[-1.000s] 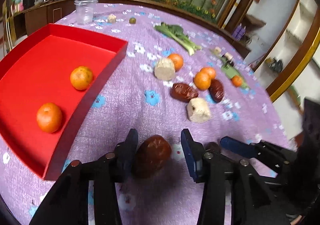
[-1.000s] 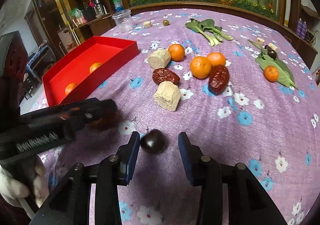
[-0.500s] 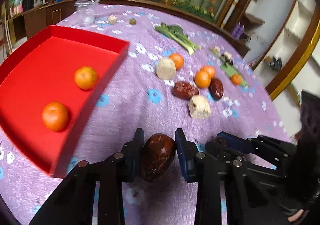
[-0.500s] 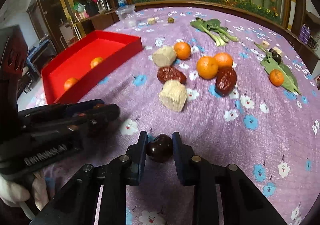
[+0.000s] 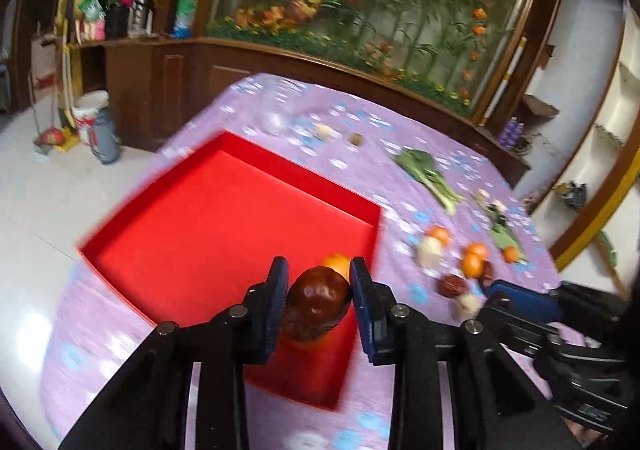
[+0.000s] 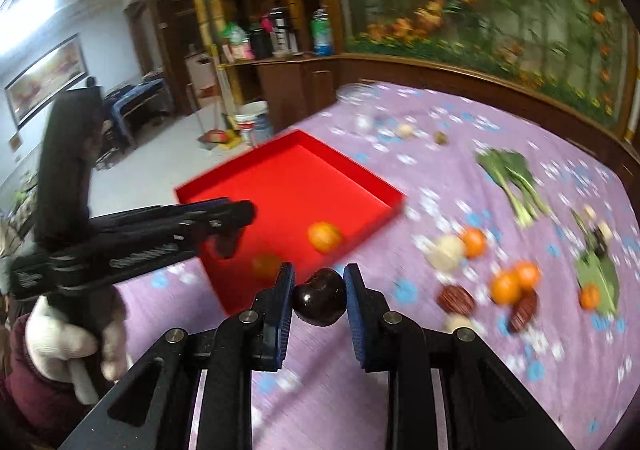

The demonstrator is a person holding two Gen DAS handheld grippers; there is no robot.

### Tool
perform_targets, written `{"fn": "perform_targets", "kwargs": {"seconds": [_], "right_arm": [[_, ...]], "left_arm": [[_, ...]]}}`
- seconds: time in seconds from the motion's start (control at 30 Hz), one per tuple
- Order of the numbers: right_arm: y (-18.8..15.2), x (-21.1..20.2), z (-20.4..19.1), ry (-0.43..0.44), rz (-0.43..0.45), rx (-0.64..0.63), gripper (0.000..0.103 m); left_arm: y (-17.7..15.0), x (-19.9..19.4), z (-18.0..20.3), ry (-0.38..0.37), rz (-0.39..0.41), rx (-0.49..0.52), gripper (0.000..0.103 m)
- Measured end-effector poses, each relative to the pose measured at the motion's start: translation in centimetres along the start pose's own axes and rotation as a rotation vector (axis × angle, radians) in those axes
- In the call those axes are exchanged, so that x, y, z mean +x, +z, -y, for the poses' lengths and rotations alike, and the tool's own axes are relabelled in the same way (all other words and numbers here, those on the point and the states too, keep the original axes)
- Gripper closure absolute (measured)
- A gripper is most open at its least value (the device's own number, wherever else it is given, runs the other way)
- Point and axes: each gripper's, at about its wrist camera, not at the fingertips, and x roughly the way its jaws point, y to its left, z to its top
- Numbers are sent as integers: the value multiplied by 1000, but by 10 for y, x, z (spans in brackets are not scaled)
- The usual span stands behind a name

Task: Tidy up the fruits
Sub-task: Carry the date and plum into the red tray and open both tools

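Note:
My left gripper point(image 5: 318, 300) is shut on a big brown-red date point(image 5: 314, 304) and holds it above the near right corner of the red tray point(image 5: 200, 226). An orange point(image 5: 338, 264) in the tray shows just behind the date. My right gripper point(image 6: 319, 298) is shut on a small dark round fruit point(image 6: 319, 302), lifted above the purple cloth just right of the tray point(image 6: 288, 177). Two oranges point(image 6: 325, 237) lie in the tray. The left gripper also shows in the right wrist view point(image 6: 230, 228), over the tray's near corner.
On the flowered purple tablecloth point(image 6: 460, 370) to the right lie several oranges point(image 6: 506, 288), two dates point(image 6: 456, 300), pale chunks point(image 6: 446, 252), a green leafy vegetable point(image 6: 512, 177) and a leaf with small items point(image 6: 596, 270). A wooden rail rims the far table edge.
Both grippers have lifted their fruit off the cloth and swung left toward the red tray. The left gripper now hangs over the tray's corner.

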Motion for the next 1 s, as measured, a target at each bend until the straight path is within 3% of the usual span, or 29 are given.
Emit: {"fn": "perform_targets", "kwargs": {"seconds": [0.1,0.3,0.6,0.67,0.7,0.87,1.0], "right_arm": [[22,15,-21,30,-5,-34,75],[53,74,-50,72,-77,-46,75],[54,161,-61,94,-194,1,75],[52,168,-60,95,-204,8,75],[51,170,-59,97,-206,11,74],[46,178,-48,123,-220,66,72],[46,170,-42,127,-198,87,52]], "left_arm": [[11,8,-23,40,-6,-8,73],[25,41,-83,75,-59,-128,73],[22,65,-103,68,-102,-173,72],[21,66,-105,53,-101,-184,65],[21,67,-105,47,-101,-192,57],[21,60,-107,32,-79,-221,47],[21,44,-104,55,-39,-230,43]]}}
